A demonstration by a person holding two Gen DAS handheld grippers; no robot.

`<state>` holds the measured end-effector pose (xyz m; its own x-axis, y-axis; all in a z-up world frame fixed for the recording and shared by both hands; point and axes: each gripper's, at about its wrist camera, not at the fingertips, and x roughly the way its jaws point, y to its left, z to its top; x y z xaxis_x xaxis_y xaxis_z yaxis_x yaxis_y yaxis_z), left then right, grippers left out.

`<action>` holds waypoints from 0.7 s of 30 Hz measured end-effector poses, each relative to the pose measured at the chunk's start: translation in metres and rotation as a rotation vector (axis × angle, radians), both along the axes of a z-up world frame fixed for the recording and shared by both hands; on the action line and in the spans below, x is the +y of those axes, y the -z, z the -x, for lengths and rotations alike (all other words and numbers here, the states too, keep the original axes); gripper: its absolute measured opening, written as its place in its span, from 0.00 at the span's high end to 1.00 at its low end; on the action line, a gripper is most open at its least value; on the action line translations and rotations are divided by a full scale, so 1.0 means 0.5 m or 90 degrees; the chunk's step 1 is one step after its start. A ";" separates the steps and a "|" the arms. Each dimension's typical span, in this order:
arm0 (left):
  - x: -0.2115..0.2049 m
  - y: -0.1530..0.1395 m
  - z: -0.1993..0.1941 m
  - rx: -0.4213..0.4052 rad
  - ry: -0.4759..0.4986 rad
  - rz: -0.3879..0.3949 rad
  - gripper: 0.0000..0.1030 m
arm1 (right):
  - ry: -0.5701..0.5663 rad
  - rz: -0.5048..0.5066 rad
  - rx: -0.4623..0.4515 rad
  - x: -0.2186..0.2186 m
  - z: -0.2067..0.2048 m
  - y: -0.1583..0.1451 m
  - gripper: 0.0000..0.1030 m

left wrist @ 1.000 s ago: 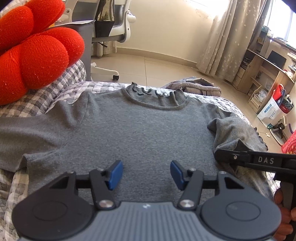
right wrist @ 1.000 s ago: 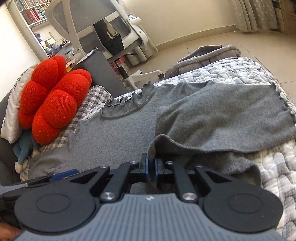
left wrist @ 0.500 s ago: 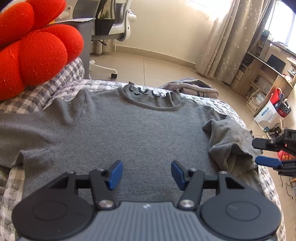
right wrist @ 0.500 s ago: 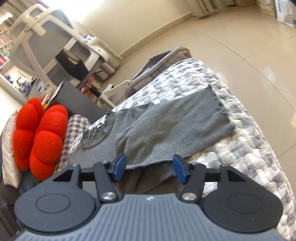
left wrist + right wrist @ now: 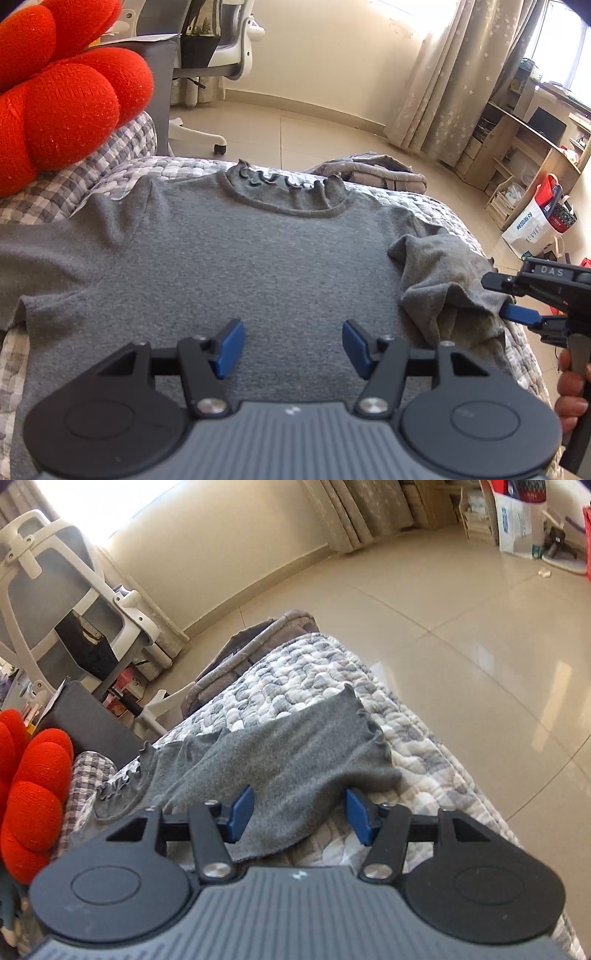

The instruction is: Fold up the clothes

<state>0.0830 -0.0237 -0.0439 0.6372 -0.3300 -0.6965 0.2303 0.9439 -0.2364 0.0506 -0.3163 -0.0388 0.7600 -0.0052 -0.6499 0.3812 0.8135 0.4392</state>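
A grey knit sweater (image 5: 236, 258) with a ruffled collar (image 5: 284, 181) lies flat, front up, on a quilted bed cover (image 5: 314, 679). Its right sleeve (image 5: 439, 280) is bunched and folded in beside the body; in the right wrist view that sleeve (image 5: 295, 764) spreads toward a frilled cuff. My left gripper (image 5: 293, 345) hovers open over the sweater's lower middle, holding nothing. My right gripper (image 5: 299, 816) is open just above the sleeve's near edge; from the left wrist view the right gripper (image 5: 508, 297) sits at the sleeve's right side, with a hand (image 5: 570, 384) on its handle.
A red flower-shaped cushion (image 5: 55, 99) rests on a checked pillow (image 5: 88, 177) at the left. Folded beige-grey clothes (image 5: 373, 171) lie past the collar at the bed's far end. A white office chair (image 5: 55, 605) stands beyond. Tiled floor (image 5: 461, 635) drops off right of the bed.
My right gripper let go of the sleeve, opened and pulled back to the bed's right side; the sleeve now lies bunched by the body. The left gripper stayed open and barely moved.
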 end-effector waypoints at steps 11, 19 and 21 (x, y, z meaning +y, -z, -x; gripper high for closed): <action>0.048 -0.003 -0.011 0.045 0.023 0.152 0.42 | -0.160 0.029 -0.192 0.070 0.014 -0.087 0.93; 0.140 0.010 -0.027 0.088 0.003 0.365 0.33 | -0.354 0.060 -0.213 0.196 0.022 -0.096 0.93; 0.161 0.021 -0.033 0.101 -0.001 0.421 0.33 | -0.391 0.083 -0.203 0.224 0.024 -0.084 0.93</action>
<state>0.0998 0.0570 -0.0546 0.5447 -0.7175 -0.4342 0.1435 0.5899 -0.7946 0.0384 -0.2042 0.0031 0.8038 0.4232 -0.4181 -0.2954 0.8940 0.3369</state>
